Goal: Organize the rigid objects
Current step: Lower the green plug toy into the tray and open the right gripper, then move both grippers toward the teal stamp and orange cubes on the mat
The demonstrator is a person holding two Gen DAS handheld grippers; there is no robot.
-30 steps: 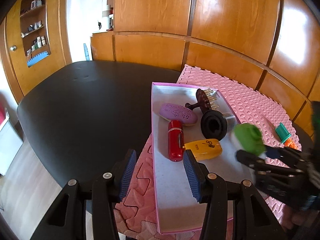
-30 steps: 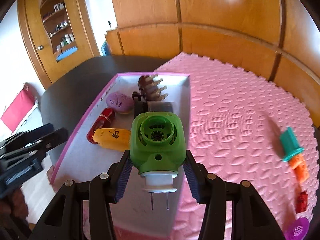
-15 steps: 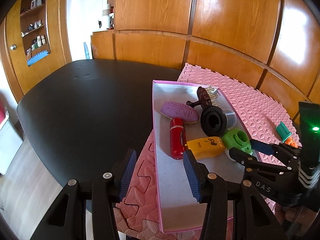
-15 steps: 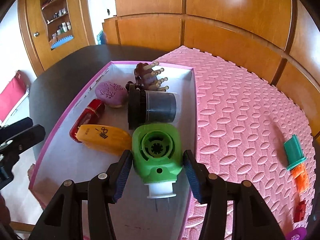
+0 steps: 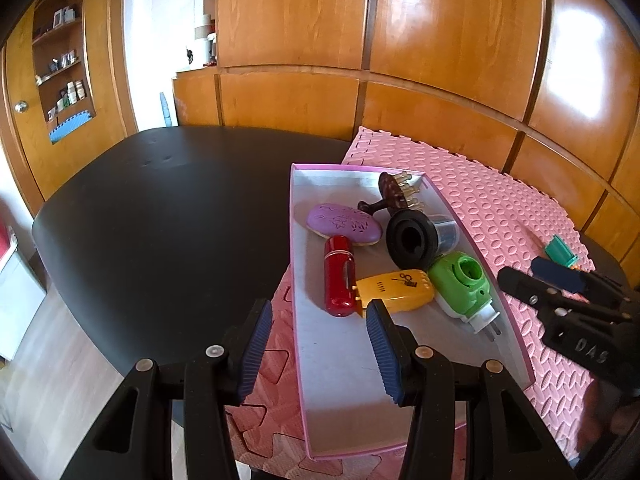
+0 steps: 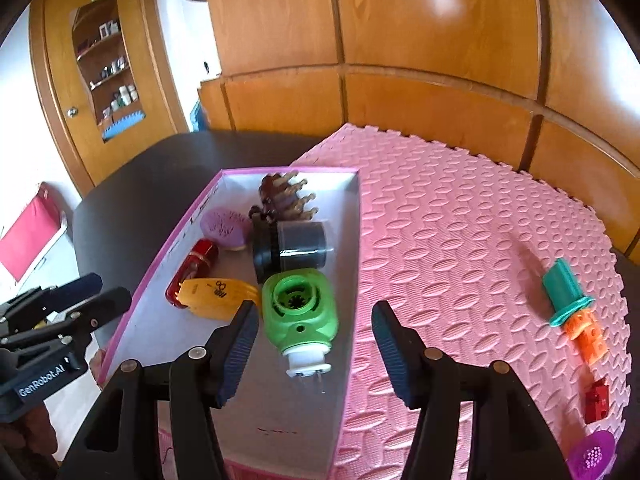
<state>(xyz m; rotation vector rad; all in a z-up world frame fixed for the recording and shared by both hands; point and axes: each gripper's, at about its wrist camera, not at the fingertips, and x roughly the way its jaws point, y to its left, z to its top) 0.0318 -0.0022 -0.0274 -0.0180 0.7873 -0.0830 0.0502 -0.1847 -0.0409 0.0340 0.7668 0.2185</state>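
Right gripper (image 6: pixel 312 344): jaws just been opening, pads clear of green plug-in device (image 6: pixel 299 316), nothing gripped. Device lying in pink-rimmed tray (image 6: pixel 352 280) against its right wall, prongs toward near end, beside yellow case (image 6: pixel 216 294) and black cylinder (image 6: pixel 292 242). Left gripper (image 5: pixel 320 348): part open, empty, over tray's near left edge.

1. "GenRobot.AI", in white letters, runs along the black body of the left gripper (image 6: pixel 76 300).
2. "DAS", in pale letters, stands on the black body of the right gripper (image 5: pixel 532 276).
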